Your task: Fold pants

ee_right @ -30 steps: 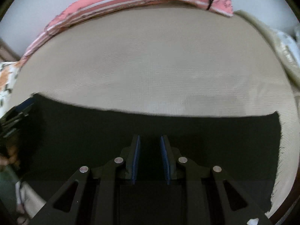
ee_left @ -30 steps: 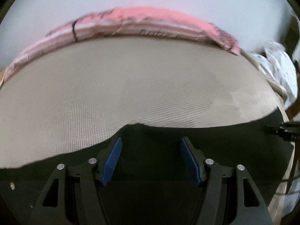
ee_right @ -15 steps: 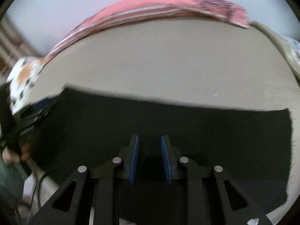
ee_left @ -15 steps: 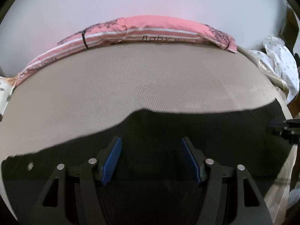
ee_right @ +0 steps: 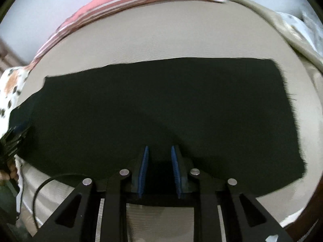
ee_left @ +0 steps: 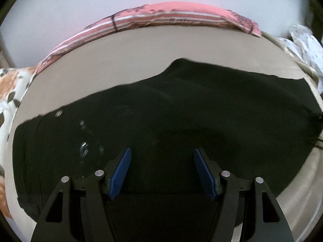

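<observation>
Black pants (ee_left: 181,117) lie spread flat across the beige bed, waistband with a button to the left in the left wrist view. The legs show in the right wrist view (ee_right: 161,104), hem at the right. My left gripper (ee_left: 162,161) is open and empty, hovering above the pants' upper part. My right gripper (ee_right: 159,161) has its blue pads a narrow gap apart over the near edge of the legs; nothing shows between them. The other gripper shows at the left edge of the right wrist view (ee_right: 14,137).
The beige mattress (ee_left: 141,56) fills both views. A pink striped pillow (ee_left: 171,18) lies along the far edge by the white wall. A spotted cloth (ee_left: 10,92) lies at the left, a white dotted cloth (ee_left: 306,48) at the right. A black cable (ee_right: 40,187) hangs off the near edge.
Both grippers have pulled back and risen, so much more of the pants shows. The waistband and button have come into the left view, and the pants' near edge into the right.
</observation>
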The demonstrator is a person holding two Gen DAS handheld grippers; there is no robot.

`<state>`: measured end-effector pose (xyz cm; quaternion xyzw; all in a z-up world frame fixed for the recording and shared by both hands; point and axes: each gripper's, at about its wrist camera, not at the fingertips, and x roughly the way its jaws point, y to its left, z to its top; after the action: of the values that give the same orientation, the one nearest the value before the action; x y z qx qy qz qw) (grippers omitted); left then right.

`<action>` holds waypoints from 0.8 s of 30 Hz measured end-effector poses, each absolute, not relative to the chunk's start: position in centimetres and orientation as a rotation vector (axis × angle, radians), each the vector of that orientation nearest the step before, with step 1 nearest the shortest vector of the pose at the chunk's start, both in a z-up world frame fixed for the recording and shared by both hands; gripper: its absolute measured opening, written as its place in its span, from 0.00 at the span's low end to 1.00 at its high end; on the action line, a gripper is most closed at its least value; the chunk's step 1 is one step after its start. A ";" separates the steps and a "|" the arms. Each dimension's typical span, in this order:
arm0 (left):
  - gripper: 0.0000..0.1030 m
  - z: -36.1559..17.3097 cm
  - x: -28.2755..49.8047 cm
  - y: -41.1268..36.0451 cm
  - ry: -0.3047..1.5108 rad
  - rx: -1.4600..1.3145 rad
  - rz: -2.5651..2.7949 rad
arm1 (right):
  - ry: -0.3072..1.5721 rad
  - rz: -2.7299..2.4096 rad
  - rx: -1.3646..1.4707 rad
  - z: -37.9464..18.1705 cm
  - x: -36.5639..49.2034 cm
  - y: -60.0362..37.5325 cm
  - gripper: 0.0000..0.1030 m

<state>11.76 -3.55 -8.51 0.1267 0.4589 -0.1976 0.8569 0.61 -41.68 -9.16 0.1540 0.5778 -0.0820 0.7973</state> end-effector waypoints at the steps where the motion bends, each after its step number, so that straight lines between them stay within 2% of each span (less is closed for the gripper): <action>1: 0.63 -8.5 11.7 -3.3 0.957 0.258 -0.416 | 1.241 -0.198 0.339 -9.2 0.3 -42.4 0.19; 7: 0.63 -8.4 11.6 -3.5 0.953 0.297 -0.378 | 1.227 -0.235 0.431 -9.3 -1.8 -46.1 0.19; 8: 0.64 -8.2 11.6 -3.8 0.953 0.305 -0.376 | 1.222 -0.250 0.425 -8.9 -1.9 -46.2 0.26; 9: 0.64 -8.0 11.4 -4.2 0.961 0.306 -0.384 | 1.211 -0.269 0.419 -8.6 -2.3 -46.4 0.27; 12: 0.64 -6.8 10.5 -5.1 0.953 0.289 -0.430 | 1.144 -0.222 0.536 -7.0 -4.0 -47.4 0.28; 17: 0.64 -5.0 9.4 -9.3 0.910 0.310 -0.539 | 1.114 -0.290 0.683 -5.7 -8.3 -50.7 0.28; 24: 0.64 -5.1 8.9 -14.7 0.920 0.320 -0.641 | 1.091 -0.378 0.863 -7.5 -14.4 -54.8 0.31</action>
<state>8.93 -14.70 -5.15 0.1513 0.4345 -0.3024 0.8348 -14.40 -54.79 -7.51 0.3949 0.4995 -0.1732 0.7514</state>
